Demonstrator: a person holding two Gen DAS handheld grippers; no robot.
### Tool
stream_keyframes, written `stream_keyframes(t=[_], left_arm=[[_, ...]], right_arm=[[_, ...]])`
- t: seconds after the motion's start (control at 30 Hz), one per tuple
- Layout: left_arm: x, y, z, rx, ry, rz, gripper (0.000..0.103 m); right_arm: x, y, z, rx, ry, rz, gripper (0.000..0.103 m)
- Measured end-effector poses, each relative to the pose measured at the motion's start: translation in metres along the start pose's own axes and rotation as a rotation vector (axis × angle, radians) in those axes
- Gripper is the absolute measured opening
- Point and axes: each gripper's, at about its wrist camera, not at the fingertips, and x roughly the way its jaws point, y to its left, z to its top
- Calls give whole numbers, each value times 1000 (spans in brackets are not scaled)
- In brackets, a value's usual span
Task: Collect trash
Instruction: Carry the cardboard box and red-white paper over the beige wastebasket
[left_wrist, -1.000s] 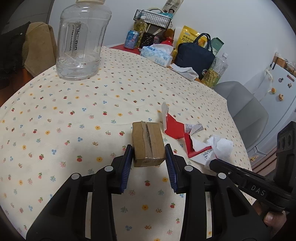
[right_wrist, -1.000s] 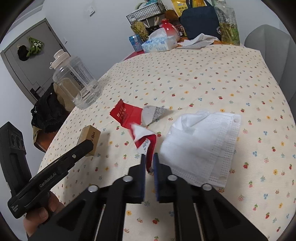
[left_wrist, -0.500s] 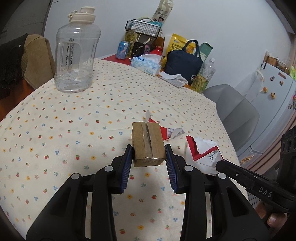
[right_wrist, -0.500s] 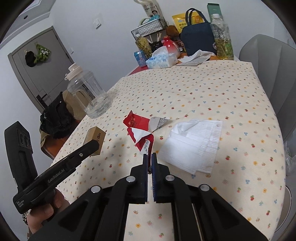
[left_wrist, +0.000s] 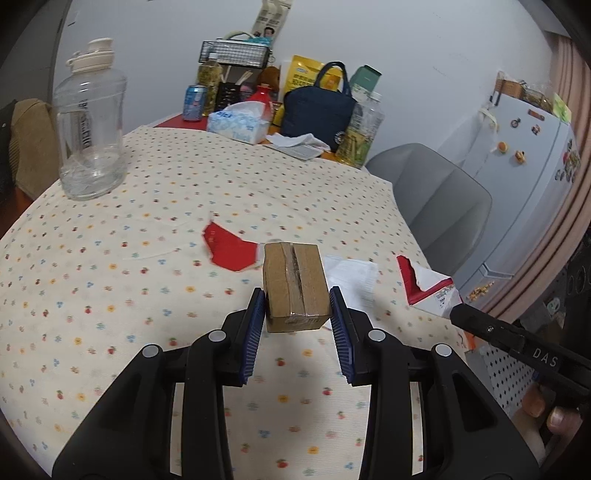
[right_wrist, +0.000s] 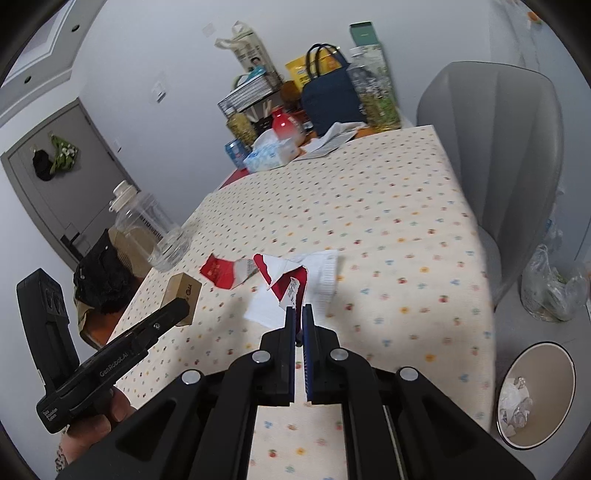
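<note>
Firmly clamped — left tongs (left_wrist: 297, 308) on box (left_wrist: 295, 286).

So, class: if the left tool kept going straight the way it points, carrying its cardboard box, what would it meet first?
Probably the red wrapper piece lying on the tablecloth just beyond the cardboard box held in the left tool. Depth is unclear; being raised, the tool might pass over it.

A table (left_wrist: 110, 295) under a fruit-dotted cloth carries a clear water jug (left_wrist: 90, 125) at its far left, with a red wrapper scrap (left_wrist: 229, 251) and white tissue (left_wrist: 351, 275) nearer, right of the jug.
</note>
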Motion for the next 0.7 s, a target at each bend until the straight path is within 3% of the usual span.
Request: stream_keyframes(t=[0.7], left_arm=[[39,-119,-3,182,62,-114,35]], right_arm=[[-63,-122,-9,187,-97,-112,5]])
